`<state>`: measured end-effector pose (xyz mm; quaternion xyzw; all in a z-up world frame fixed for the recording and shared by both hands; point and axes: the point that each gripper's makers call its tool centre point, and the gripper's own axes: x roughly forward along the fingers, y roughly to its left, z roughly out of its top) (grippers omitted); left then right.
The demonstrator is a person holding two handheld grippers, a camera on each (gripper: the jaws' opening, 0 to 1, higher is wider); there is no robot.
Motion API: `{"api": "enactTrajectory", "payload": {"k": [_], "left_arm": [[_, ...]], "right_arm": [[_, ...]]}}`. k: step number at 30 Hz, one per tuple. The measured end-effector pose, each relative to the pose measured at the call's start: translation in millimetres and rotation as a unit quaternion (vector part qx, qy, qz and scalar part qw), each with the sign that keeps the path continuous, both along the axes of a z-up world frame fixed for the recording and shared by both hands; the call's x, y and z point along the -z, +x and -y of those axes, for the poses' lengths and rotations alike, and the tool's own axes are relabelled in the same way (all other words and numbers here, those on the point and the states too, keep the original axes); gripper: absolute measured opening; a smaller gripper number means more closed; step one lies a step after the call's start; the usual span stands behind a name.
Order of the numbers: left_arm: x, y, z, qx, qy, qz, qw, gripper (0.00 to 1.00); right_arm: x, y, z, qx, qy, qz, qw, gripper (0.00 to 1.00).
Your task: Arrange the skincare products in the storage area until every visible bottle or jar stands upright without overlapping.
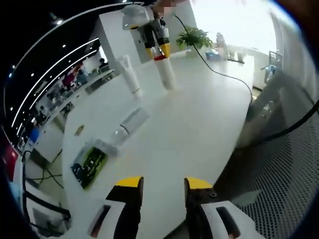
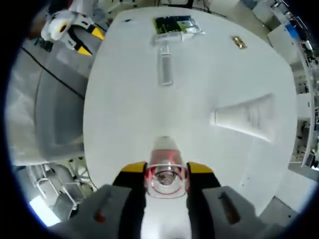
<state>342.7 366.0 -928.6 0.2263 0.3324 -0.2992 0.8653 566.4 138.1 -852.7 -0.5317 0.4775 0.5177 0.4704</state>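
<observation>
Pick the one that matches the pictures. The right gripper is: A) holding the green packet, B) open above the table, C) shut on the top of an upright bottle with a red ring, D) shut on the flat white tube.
C: in the right gripper view the right gripper clamps the red-ringed bottle at its top, and it stands upright on the white table.

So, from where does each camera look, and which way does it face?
Left gripper view: on the left gripper, low at the table's edge, facing across; right gripper holds a bottle far off.
Right gripper view: on the right gripper, looking down over the bottle.
Shared: lying clear bottle, white tube.
</observation>
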Motion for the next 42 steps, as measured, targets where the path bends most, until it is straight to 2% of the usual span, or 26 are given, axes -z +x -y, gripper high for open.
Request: {"api": "enactTrajectory", "payload": {"k": [3,5,8,14,27,42], "left_arm": [[4.8,2.5,-11.7,-0.037,-0.001,-0.017,0.9992,0.35],[1.2,6.2,-14.0,-0.05,-0.013,-0.01,0.9986,0.35],[2.1,8.0,-19.1,-0.061,-0.012,-0.01,0.998,0.35],[-0.3,10.0,-23.1,-0.059,0.007,0.008,0.9982,0.3],[4.5,9.5,-30.2,-0.068,0.02,-0.001,0.9975,0.26],[8.1,8.3,-31.4,-0.067,0.027,-0.008,0.9974,0.26]], "right_arm": [[-0.4,10.0,2.0,0.005,0.001,0.002,1.0,0.29],[0.0,15.3,2.5,0.006,0.0,0.002,1.0,0.29],[1.2,25.7,2.7,0.007,-0.003,0.004,1.0,0.29],[1.4,41.4,1.7,0.008,-0.003,0.003,1.0,0.29],[2.6,76.1,-3.6,0.037,0.017,0.003,0.9992,0.29],[6.6,99.4,-9.8,0.034,0.024,0.002,0.9991,0.29]]}}
